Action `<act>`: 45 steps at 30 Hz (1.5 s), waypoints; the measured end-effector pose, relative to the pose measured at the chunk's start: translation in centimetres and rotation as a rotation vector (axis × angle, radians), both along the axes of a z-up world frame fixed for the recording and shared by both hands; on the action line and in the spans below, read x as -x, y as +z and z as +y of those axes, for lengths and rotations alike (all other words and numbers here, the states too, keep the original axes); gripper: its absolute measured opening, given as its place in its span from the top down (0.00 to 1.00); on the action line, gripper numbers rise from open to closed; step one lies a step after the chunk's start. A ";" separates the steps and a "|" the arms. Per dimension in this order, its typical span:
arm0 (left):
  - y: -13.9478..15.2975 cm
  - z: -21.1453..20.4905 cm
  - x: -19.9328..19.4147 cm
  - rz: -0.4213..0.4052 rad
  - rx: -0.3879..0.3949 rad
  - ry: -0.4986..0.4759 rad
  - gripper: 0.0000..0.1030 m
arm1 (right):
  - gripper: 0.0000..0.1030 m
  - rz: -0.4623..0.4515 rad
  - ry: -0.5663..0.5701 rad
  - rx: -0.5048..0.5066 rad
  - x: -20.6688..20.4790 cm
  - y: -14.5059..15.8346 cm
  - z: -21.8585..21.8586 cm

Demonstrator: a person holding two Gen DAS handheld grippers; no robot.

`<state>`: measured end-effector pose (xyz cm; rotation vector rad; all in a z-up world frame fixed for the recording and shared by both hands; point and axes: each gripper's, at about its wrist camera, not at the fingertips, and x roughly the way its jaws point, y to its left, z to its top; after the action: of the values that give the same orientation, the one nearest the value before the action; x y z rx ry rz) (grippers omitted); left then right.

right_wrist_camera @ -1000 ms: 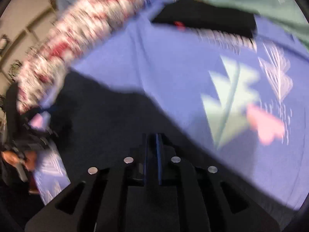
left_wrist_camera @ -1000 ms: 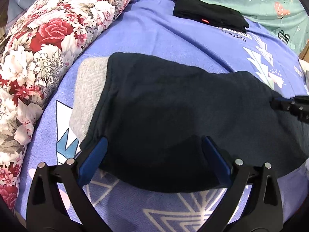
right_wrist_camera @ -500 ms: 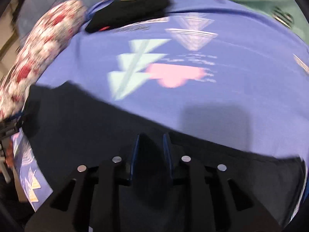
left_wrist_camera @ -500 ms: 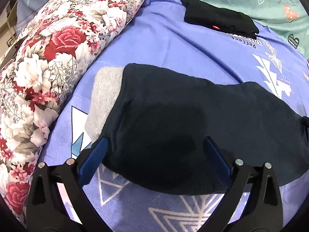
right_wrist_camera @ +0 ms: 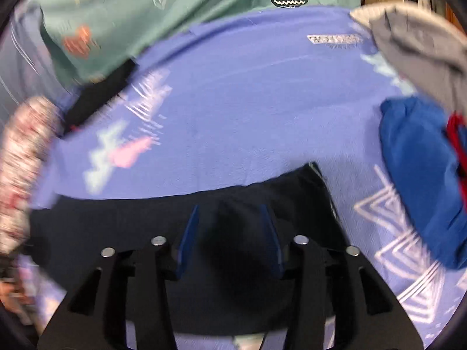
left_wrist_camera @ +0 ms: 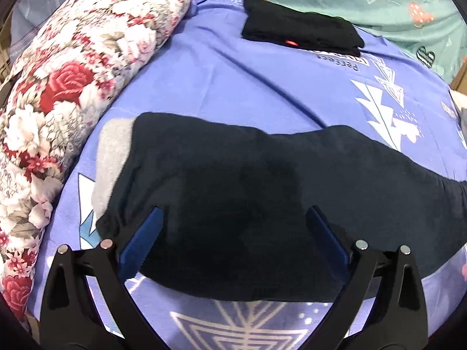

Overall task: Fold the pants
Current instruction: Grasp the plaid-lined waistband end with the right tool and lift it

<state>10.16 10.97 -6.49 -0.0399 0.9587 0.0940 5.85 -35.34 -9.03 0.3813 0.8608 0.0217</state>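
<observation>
Both fingers pairs hang over the dark pants: the left gripper has its blue fingers spread wide with nothing clamped, above the pants' near edge, while the right gripper is opening, its fingers standing apart over the cloth without pressing it. The pants lie flat across the purple bedsheet, stretched sideways, with a grey lining showing at their left end and a squared corner at the right end. Beside the left end lies a floral pillow. To the right of the pants sits a blue garment with a grey one behind it. Farther back a folded black garment rests on the sheet, and a green sheet lies beyond.
</observation>
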 end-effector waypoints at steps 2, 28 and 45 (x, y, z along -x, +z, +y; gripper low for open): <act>-0.3 -0.5 -0.3 0.006 -0.014 -0.012 0.03 | 0.55 0.024 -0.037 0.028 1.2 -0.3 -1.3; -1.8 -0.8 -0.6 0.048 -0.013 -0.019 0.03 | 0.27 0.087 -0.209 -0.336 8.5 -2.2 -6.5; -1.8 -0.3 0.0 0.042 -0.020 -0.024 0.03 | 0.71 0.038 -0.210 -0.314 3.2 -3.7 -4.2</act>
<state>10.18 10.66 -8.26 -0.0082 1.0000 0.0829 2.67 -39.55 -12.70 0.7678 0.8529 -0.0455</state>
